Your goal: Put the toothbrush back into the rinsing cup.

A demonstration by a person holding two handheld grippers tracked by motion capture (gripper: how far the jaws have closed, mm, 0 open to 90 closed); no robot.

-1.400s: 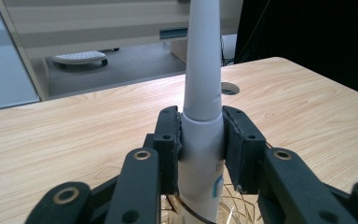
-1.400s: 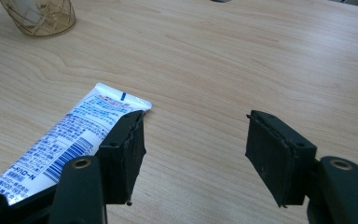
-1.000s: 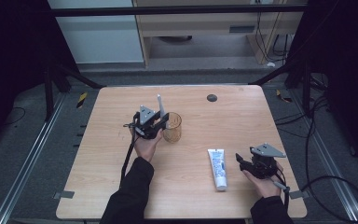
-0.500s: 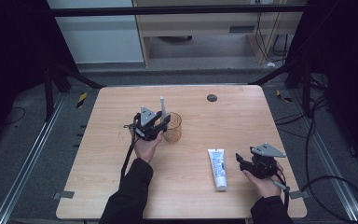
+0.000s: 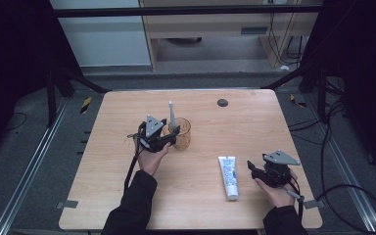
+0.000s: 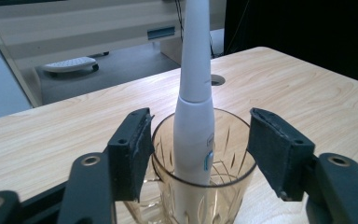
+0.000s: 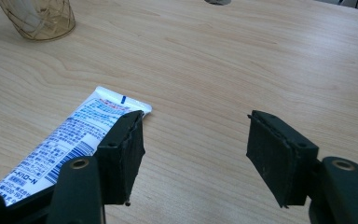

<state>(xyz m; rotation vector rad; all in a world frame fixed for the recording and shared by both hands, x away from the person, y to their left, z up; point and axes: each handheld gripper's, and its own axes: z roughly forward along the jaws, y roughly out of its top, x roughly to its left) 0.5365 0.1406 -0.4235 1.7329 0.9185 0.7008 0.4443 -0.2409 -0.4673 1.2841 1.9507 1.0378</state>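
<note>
Since a second ago the toothbrush (image 5: pixel 172 115) has gone from tilted in the grip to standing nearly upright in the glass (image 5: pixel 181 133), and the left gripper (image 5: pixel 169 138) has just been opening its jaws; they now stand spread on either side of the glass rim, the brush handle (image 6: pixel 193 140) between them but free of both pads. The right gripper (image 5: pixel 255 169) has not moved: it rests spread and empty near the table's (image 5: pixel 254 117) right front corner, just beside the tube (image 5: pixel 229 175), which lies flat.

The step in hand looks like the release of the brush. To finish it well, the left gripper should back straight away from the glass, jaws kept wide, so neither pad (image 6: pixel 131 149) catches the rim and tips it. The glass is light and the brush leans on its edge, so a slow, level pull-back is safest. The tube, close to the right gripper's left pad (image 7: pixel 121 156), is probably next.
</note>
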